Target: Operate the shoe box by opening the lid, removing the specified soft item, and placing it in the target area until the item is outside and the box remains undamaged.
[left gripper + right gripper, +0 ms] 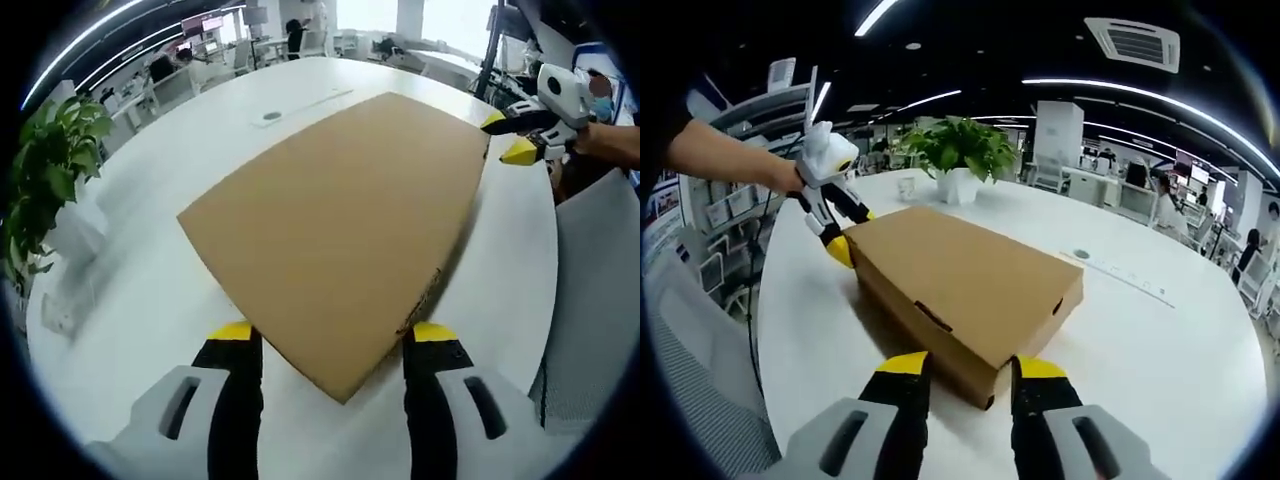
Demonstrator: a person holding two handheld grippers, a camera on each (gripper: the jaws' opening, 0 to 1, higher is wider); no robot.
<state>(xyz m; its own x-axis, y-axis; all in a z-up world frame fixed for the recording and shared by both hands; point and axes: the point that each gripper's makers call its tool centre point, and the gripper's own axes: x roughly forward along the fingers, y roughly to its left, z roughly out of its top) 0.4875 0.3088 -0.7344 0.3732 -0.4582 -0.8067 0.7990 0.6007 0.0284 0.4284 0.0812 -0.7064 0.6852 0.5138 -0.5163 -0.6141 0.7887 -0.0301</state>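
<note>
— Two grippers, one at each end of the shoe box (960,290): why have you set them like that?

— You've got a corner of the closed box lying between the spread jaws of each one. Your right gripper (965,375) straddles the near corner in the right gripper view, jaws released, nothing pinched. Your left gripper (335,340) does the same at the opposite corner, jaws apart. I'd judge you're bracketing the box so one end is steadied while the other lifts the lid.

— Where exactly is the box?

— Flat on the white surface (1140,340), lid still down, so the soft item is inside and unseen. A slot shows in the long side wall, possibly a tab or finger hold; the view is too warped to be sure.

— What's around it?

— Near you, a grey chair back (700,380) sits at the edge of the surface. Further along, a small white cup (906,186) and a potted plant (960,160) stand well apart from the box. Beyond that, desks and people in the office.

— Anything in the way?

— Nothing stands against the lid. The bare stretch of surface beside the box looks a fair landing spot.
</note>
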